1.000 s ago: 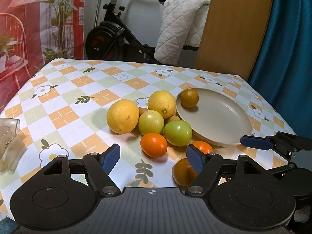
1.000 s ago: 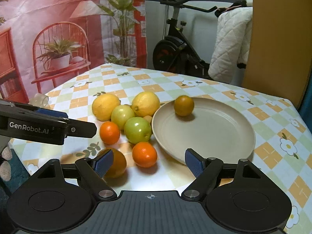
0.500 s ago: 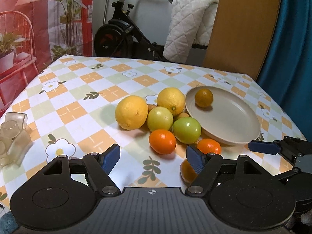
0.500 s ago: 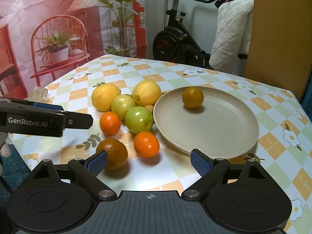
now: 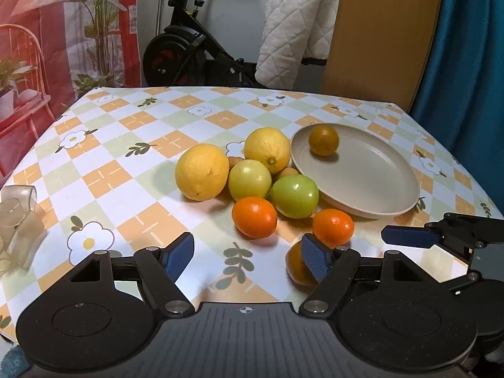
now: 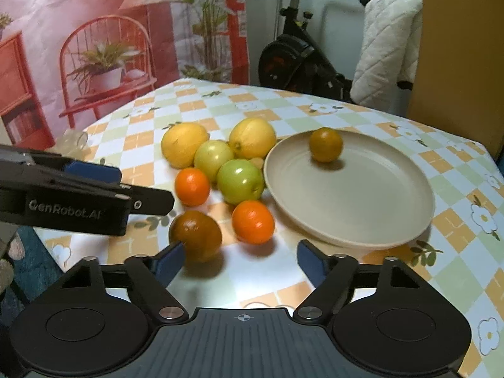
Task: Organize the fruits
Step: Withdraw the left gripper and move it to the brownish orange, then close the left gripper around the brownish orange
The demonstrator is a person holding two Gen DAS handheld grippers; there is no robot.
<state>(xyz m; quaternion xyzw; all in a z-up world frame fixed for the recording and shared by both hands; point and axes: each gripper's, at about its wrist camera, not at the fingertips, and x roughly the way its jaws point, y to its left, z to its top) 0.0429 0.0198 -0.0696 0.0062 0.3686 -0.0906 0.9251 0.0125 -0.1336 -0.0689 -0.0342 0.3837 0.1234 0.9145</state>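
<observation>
The jaws of the left gripper (image 5: 245,253) stand apart over bare cloth with nothing between them; its right pad sits in front of a dark orange (image 5: 297,266) without any visible grip. The jaws of the right gripper (image 6: 241,258) are closing, and nothing lies between them: that same dark orange (image 6: 195,234) sits just at the tip of its left pad, while the gap looks onto bare cloth.

The beige plate (image 6: 371,220) lies toward the right side of the desk (image 5: 126,170), its near rim close to the front edge, and holds one dark orange (image 6: 325,144) by its far rim; the rest of the plate is free. Left of the plate the loose fruit is bunched: two lemons (image 5: 201,171), a yellow-green fruit (image 5: 249,179), a green apple (image 5: 294,196) touching the rim, and two bright oranges (image 5: 254,217) nearer the front. The left half of the desk and the far strip are open. A clear plastic piece (image 5: 15,208) lies at the left edge.

Against the earlier pictures, the fruit and plate lie where they did. The right gripper's view has drawn nearer the front dark orange, which now meets its left pad. The left gripper's view has swung a little, so the pile sits further right in it.
</observation>
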